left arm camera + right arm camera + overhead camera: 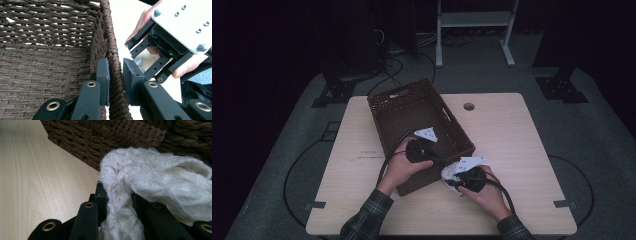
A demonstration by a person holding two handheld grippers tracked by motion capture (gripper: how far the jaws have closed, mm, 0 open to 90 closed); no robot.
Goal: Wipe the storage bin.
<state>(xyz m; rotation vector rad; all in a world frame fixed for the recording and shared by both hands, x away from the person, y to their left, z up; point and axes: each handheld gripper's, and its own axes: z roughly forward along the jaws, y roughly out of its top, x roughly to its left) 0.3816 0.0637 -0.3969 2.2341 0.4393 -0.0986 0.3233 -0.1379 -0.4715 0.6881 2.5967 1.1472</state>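
Right gripper view looks along the right gripper, whose 2 jaws are clenched on a bunch of white knit cloth; the cloth bulges up past the pads and hangs just in front of the basket, above the table. Left gripper view has the left gripper pinching the basket's rope rim, 1 pad inside the wall and 1 outside, with the right gripper and its hand close by beyond the rim. High view places both at the basket's near corner, the left gripper over the rim, the right gripper with the cloth just outside the wall on the table. Judged from here, the loose cloth could snag on the woven rim or slip from the pinch if lifted quickly, and the basket could tip or slide if the left grip eases. The gripper views show each pinch clearly; the high view shows instead where basket and hands sit on the table.
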